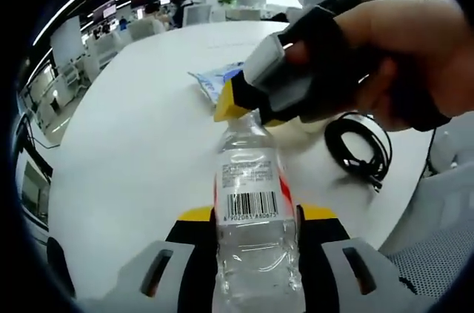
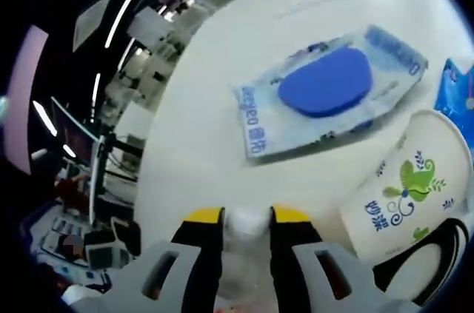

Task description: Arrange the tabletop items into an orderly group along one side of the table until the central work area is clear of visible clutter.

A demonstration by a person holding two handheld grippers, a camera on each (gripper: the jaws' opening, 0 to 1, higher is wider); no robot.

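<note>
Left gripper (image 1: 255,217) clamps the body of a clear plastic water bottle (image 1: 255,202) at the barcode label; jaws narrow, pressed on either side. Right gripper (image 2: 248,218) closes on the bottle's white cap (image 2: 248,220); in the left gripper view it sits over the neck. Bottle held above the white table (image 1: 133,150), long axis running away from the left camera, cap end far. Judged: light, thin-walled, dents under squeeze, smooth and slippery; the labelled mid-body is the best hold. Beyond: paper cup (image 2: 404,194), black cable (image 1: 359,146), wet-wipes pack (image 2: 333,91), blue lid up.
</note>
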